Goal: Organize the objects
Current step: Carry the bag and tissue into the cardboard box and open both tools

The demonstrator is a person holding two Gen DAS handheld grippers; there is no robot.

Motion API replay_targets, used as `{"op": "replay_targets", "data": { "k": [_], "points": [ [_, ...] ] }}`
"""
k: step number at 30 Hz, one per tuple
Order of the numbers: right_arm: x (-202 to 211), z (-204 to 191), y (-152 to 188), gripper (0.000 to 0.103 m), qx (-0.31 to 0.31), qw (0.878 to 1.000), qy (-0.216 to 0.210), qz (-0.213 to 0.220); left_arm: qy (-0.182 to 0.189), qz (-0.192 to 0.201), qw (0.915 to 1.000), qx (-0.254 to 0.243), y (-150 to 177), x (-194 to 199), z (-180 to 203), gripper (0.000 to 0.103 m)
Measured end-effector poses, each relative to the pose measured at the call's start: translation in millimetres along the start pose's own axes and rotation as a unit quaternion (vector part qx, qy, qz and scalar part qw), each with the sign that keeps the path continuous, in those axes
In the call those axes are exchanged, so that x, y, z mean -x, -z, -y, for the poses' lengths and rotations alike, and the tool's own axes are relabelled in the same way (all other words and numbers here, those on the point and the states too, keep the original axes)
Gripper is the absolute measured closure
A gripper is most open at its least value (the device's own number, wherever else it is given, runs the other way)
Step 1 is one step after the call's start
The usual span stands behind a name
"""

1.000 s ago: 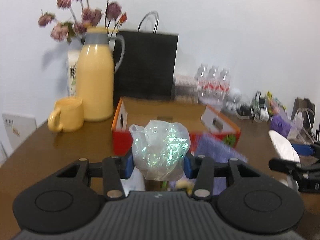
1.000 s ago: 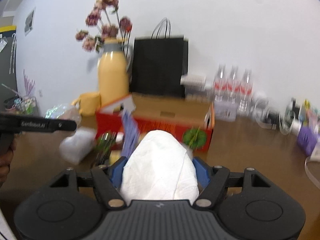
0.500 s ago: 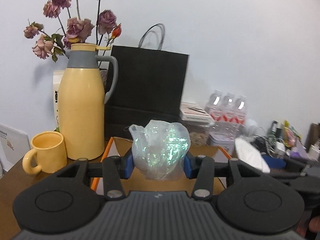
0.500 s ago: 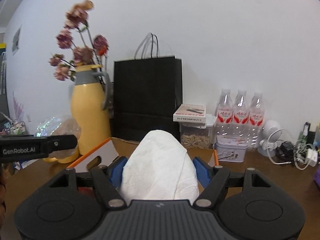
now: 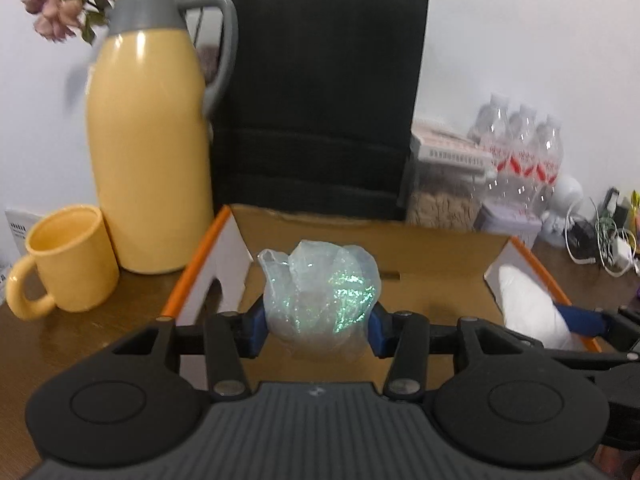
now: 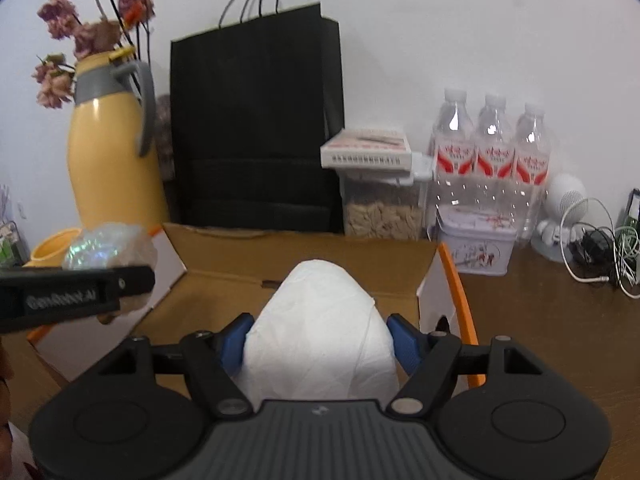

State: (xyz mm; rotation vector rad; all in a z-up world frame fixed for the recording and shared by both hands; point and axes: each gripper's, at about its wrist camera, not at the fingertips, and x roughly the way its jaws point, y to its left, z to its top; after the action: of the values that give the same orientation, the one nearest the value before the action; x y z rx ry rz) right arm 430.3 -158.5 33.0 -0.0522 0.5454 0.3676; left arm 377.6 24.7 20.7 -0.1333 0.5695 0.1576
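While over box [image 5: 440,248], both claws tilted.

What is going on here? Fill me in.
A person is tidying a table, one hand-held gripper in each hand. The left hand-held gripper holds a shiny crumpled plastic bag and the right hand-held gripper a white paper wad, both over the open cardboard box. Both jaws have just been opening.

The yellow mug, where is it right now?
In the left wrist view the yellow mug stands at the far left on the brown wooden table, right beside the tall yellow thermos jug, left of the open cardboard box.
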Motion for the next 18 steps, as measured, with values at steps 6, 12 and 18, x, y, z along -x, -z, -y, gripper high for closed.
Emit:
{"op": "replay_targets", "data": {
  "k": [6,12,18],
  "points": [
    [-1.6,-0.1,2.8,0.007,0.001,1.000,0.011,-0.011,-0.006,0.031,0.9995,-0.009,5.0,11.5,3.0,0.000],
    [4.2,2.8,1.1,0.000,-0.007,1.000,0.019,-0.003,-0.007,0.041,0.9991,0.000,-0.2,16.5,5.8,0.000],
    [15.3,-0.2,-3.0,0.000,-0.003,1.000,0.015,0.011,0.006,0.054,0.9985,0.005,-4.6,29.2,7.7,0.000]
  ]
}}
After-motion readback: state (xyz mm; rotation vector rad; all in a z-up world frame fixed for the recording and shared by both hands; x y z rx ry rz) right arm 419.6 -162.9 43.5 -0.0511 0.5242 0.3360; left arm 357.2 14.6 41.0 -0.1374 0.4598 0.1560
